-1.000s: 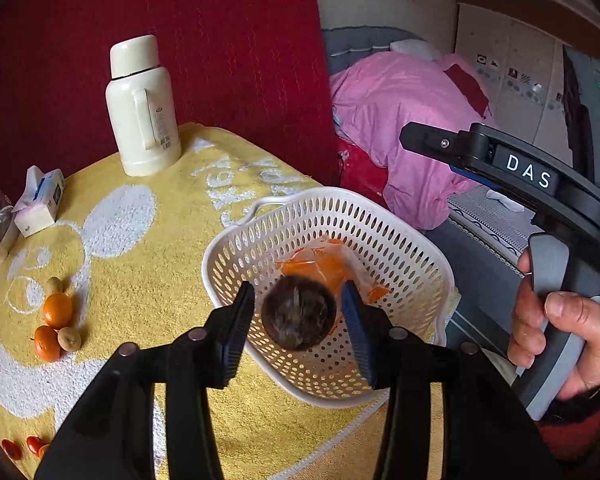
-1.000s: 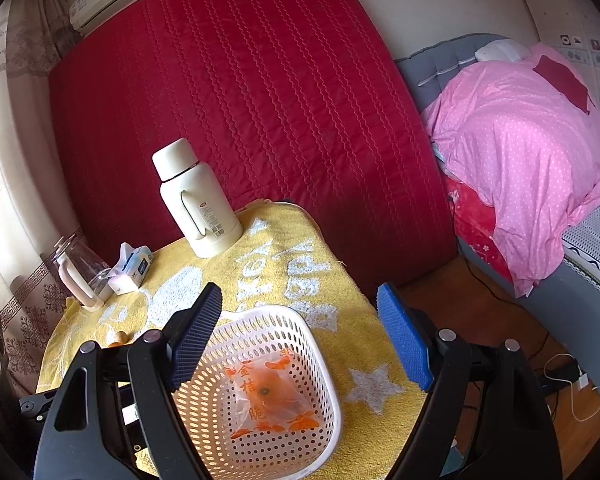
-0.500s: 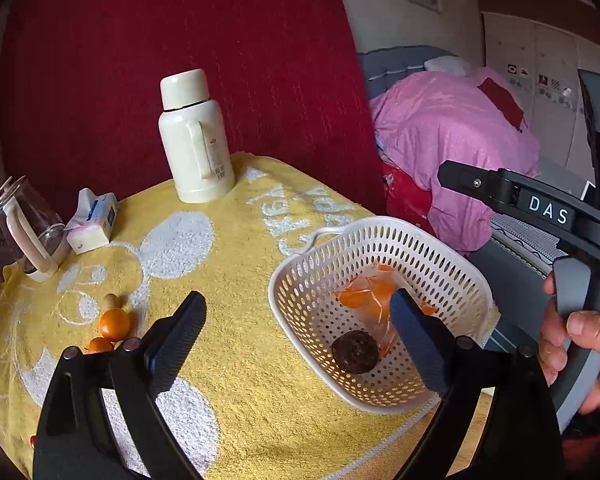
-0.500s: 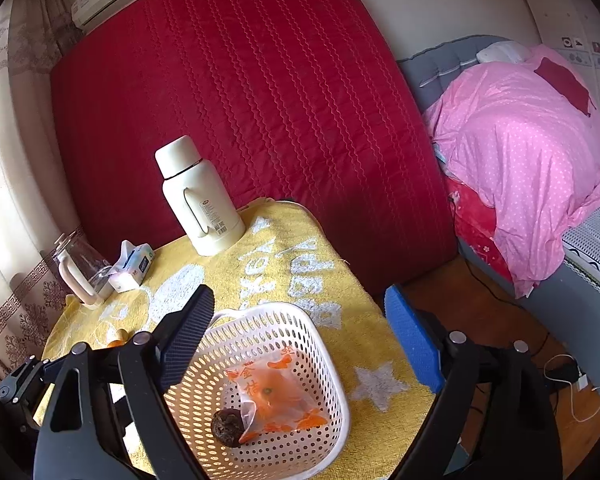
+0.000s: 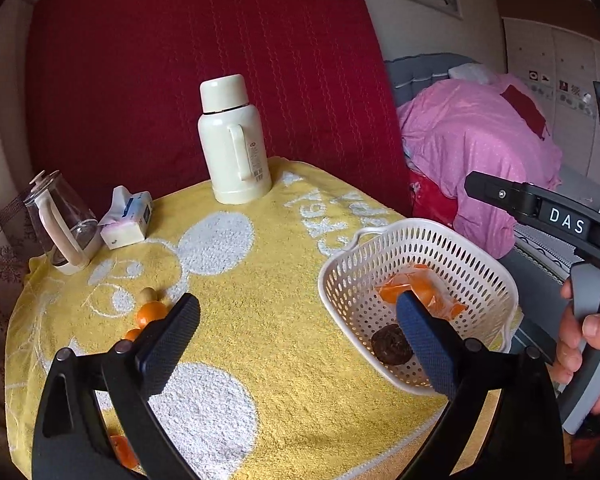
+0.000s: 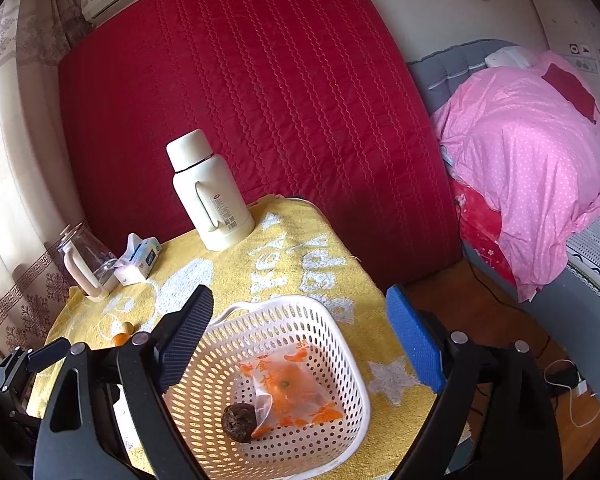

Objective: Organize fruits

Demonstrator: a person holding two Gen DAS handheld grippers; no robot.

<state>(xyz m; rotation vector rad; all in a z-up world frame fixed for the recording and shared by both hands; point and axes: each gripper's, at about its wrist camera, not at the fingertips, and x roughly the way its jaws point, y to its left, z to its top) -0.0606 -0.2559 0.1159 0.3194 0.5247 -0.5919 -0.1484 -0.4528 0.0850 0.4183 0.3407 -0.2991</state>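
A white perforated basket (image 5: 380, 232) (image 6: 332, 344) stands at the right of the yellow-towelled table (image 5: 260, 280). In it lie a dark brown round fruit (image 5: 388, 344) (image 6: 239, 416) and an orange fruit packet (image 5: 424, 292) (image 6: 290, 388). My left gripper (image 5: 296, 312) hangs left of and above the basket, its jaws opening with nothing between them. My right gripper (image 6: 300, 304) is open over the basket's near side, empty. Small oranges (image 5: 150, 312) (image 6: 120, 338) and a tan fruit (image 5: 147, 294) lie on the towel at the left, partly behind the left finger.
A cream thermos (image 5: 234, 148) stands at the table's back. A glass jug (image 5: 60, 224) and a tissue pack (image 5: 128, 218) sit at the back left. Another orange (image 5: 122, 448) lies near the front edge. A bed with a pink quilt (image 5: 480, 140) is to the right.
My left gripper let the dark fruit go into the basket, opened wide and drew back to the left, tilting up. The right gripper's jaws spread a little wider.
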